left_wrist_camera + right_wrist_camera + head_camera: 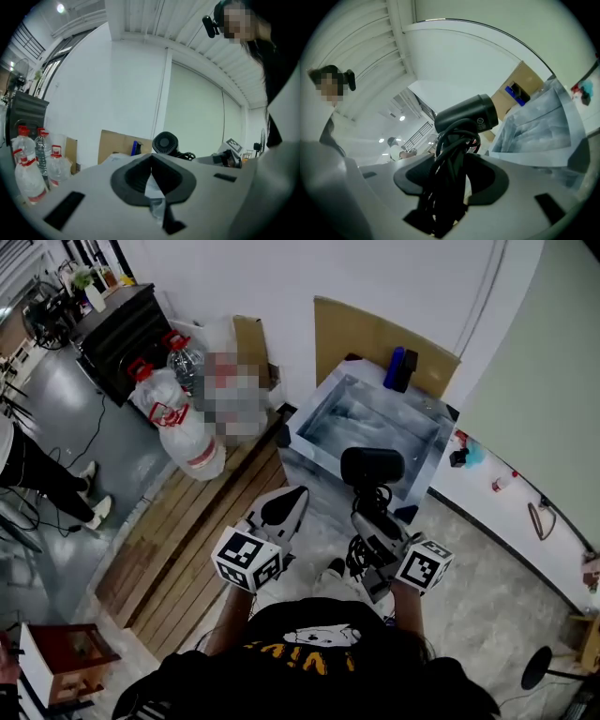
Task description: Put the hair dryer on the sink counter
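A black hair dryer (pixel 372 468) stands up from my right gripper (pixel 373 518), which is shut on its handle with the black cord wrapped round it. In the right gripper view the dryer's barrel (pixel 466 115) rises above the jaws and the cord bundle fills the gap at the gripper (pixel 450 180). Just beyond it is the sink counter (pixel 305 442), a basin wrapped in clear plastic film. My left gripper (pixel 284 506) hovers beside the right one, jaws together with nothing held (pixel 151 180). The left gripper view also catches the dryer (pixel 165 143).
A blue bottle (pixel 396 367) stands at the sink's back edge before a cardboard sheet (pixel 370 334). Large water bottles (pixel 178 423) and a black cabinet (pixel 117 324) stand at the left. Wooden planks (pixel 187 540) lie below. A person's legs (pixel 47 486) show at far left.
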Available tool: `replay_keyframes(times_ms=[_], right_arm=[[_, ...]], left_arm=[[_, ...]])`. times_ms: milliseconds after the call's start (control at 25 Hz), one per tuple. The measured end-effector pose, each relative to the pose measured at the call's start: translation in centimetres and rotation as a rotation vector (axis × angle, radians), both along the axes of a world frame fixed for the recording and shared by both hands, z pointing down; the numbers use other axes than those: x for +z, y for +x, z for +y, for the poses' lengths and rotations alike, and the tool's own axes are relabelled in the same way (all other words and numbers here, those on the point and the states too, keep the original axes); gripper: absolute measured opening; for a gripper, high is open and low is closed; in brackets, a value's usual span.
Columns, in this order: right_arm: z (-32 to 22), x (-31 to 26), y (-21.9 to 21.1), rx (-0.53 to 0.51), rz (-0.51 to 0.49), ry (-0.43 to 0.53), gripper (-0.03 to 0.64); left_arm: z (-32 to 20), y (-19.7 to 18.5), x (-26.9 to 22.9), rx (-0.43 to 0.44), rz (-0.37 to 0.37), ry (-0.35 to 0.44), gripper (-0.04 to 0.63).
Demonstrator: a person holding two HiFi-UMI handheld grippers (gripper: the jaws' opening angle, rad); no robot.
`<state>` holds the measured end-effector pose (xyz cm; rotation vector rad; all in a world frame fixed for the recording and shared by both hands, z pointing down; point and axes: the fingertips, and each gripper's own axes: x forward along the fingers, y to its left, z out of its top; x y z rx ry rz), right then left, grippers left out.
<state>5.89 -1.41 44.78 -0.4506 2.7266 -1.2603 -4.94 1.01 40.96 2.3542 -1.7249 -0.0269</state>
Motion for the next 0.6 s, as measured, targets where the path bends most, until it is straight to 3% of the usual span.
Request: replay_keyframes(times_ms=[280, 600], right_arm=[[-7.5, 0.8, 0.3, 0.010, -0.022, -0.031, 0.212], [-11.1, 2.3, 0.6, 0.020, -0.019, -0.079, 0.211]], left_arm=[[-7.4, 0.3, -0.3, -0.001, -0.039, -0.021, 0.006], [-11.6, 1.2, 1.0, 0.021, -0.043, -0.068, 0.006]])
